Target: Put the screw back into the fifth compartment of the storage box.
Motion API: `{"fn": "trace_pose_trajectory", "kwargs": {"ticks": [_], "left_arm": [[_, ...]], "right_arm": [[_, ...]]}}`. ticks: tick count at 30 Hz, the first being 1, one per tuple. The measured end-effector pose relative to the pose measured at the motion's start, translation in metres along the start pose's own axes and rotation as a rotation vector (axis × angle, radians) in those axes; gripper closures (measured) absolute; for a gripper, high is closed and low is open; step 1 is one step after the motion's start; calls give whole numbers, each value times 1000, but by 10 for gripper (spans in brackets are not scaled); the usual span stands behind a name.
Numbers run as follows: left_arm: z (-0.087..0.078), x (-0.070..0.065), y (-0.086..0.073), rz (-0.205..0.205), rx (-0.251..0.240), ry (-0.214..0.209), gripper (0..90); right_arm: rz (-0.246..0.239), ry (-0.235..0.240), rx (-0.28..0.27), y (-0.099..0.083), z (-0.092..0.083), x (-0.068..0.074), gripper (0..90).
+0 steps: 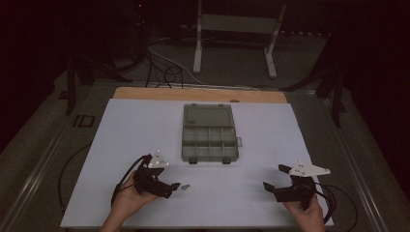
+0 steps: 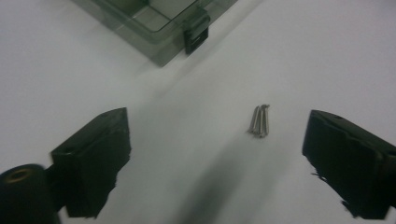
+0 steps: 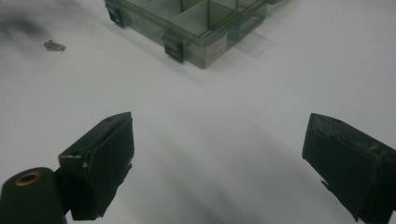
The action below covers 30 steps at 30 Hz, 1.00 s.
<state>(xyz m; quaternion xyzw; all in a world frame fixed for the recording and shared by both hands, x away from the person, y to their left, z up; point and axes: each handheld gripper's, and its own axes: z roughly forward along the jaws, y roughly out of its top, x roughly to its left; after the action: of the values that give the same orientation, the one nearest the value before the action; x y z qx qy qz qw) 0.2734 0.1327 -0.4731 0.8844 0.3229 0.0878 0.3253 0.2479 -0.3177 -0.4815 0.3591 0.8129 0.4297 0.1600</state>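
The small cluster of thin silver metal screws (image 2: 259, 121) is lying loose on the white table sheet (image 1: 125, 130), just in front of the left gripper (image 1: 170, 187) and between its two black jaws as its own camera is looking along them; the jaws are standing spread wide with nothing between the pads, so nothing is being pinched yet. In the right gripper view the same screws (image 3: 54, 45) are showing as a tiny heap near the front corner of the translucent grey-green plastic compartment box (image 1: 209, 134), apart from it and not touching it. That box is sitting open in the middle of the sheet, its lid folded back on the far side and its divided compartments facing up; whether they are holding anything is too dim to tell. Judging from this, the work is looking barely begun: the screws are not in any compartment and are not yet gripped, though the left gripper is lined up on them as if for a pick. What seems left is closing on the screws, carrying them over and dropping them into the box. The right gripper (image 1: 270, 187) is hovering low near the front right of the sheet, well apart from the box, its jaws likewise spread and holding nothing.
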Motion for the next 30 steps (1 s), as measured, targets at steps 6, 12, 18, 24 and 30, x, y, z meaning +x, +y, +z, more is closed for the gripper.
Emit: {"fn": "trace_pose_trajectory", "kwargs": {"ticks": [6, 12, 18, 24, 30], "left_arm": [[12, -3, 9, 20, 48, -30, 171], [23, -5, 15, 41, 86, -48, 268], [34, -10, 22, 78, 133, -42, 311], [43, -13, 27, 90, 172, -49, 452], [46, -13, 28, 91, 199, -66, 567]], "right_arm": [[-1, 10, 5, 0, 0, 0, 89], [-6, 20, 5, 0, 0, 1, 89], [-8, 30, 18, 0, 3, 1, 89], [-8, 34, 17, 0, 2, 1, 89], [-8, 40, 19, 0, 3, 2, 89]]}}
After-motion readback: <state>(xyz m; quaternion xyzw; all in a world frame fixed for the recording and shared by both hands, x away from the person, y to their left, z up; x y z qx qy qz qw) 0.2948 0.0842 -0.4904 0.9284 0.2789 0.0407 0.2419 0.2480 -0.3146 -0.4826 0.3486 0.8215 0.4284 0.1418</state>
